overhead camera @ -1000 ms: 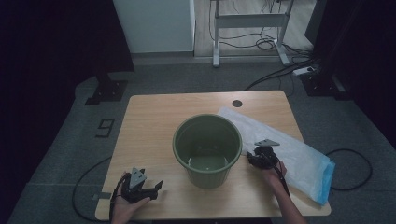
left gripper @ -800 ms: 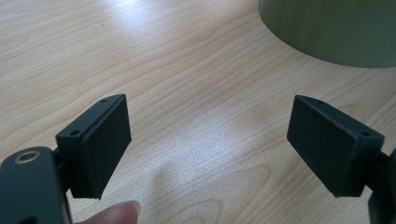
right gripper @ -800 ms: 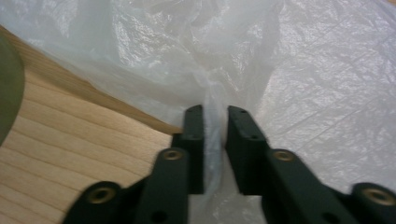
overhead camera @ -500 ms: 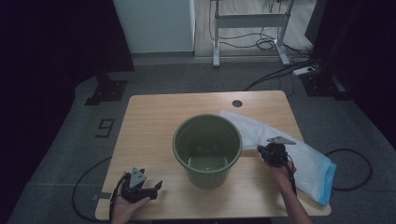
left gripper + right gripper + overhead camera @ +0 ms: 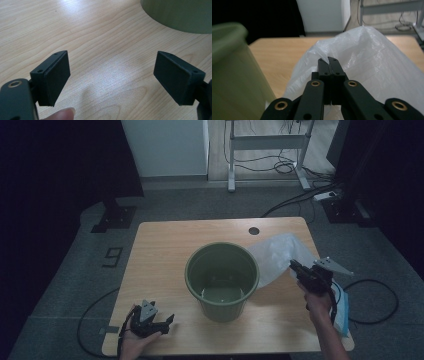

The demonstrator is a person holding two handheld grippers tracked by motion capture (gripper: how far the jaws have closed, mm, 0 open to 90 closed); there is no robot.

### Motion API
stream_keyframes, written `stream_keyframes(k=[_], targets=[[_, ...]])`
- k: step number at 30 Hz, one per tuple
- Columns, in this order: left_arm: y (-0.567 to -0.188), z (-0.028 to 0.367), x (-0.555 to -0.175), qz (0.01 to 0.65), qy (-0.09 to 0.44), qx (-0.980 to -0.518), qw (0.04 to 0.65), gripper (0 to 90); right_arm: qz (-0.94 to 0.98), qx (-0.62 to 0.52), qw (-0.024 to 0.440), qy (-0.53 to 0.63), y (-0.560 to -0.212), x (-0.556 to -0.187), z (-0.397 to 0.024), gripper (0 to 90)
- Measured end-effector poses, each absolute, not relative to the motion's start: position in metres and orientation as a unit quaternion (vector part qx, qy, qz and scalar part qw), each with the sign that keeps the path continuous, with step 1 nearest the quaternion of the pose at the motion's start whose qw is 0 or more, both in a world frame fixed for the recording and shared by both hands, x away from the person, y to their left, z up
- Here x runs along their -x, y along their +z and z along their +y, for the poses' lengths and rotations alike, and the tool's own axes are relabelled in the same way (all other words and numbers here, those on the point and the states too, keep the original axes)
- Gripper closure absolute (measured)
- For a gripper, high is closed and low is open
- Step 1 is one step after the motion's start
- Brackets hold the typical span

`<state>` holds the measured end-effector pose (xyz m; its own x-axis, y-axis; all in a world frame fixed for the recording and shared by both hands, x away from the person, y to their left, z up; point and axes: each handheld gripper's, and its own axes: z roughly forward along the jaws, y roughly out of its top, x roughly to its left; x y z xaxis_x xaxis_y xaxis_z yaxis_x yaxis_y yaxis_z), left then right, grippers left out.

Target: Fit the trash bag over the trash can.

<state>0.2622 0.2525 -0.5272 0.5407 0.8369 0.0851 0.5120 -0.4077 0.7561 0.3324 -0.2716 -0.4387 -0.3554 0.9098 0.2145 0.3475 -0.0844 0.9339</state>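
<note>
while green bin [image 5: 222, 280] sits empty – right claw [image 5: 295, 268] pinching plastic bag [image 5: 276, 256], left claw [image 5: 167, 321] spread.

Looks like lab/office to me: grey carpet [image 5: 75, 270], desk frame [image 5: 267, 142] w/ loose cables [image 5: 292, 167], power strip [image 5: 327, 196], wooden table [image 5: 165, 255].
</note>
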Motion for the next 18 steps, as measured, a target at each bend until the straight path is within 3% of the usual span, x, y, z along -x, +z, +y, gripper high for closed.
stream_keyframes(k=[18], targets=[[-0.525,0.255,-0.26,0.421,0.235,-0.802,0.353,13.2,0.585,-0.426,0.312,0.615,-0.346,-0.291,-0.271,88.8]])
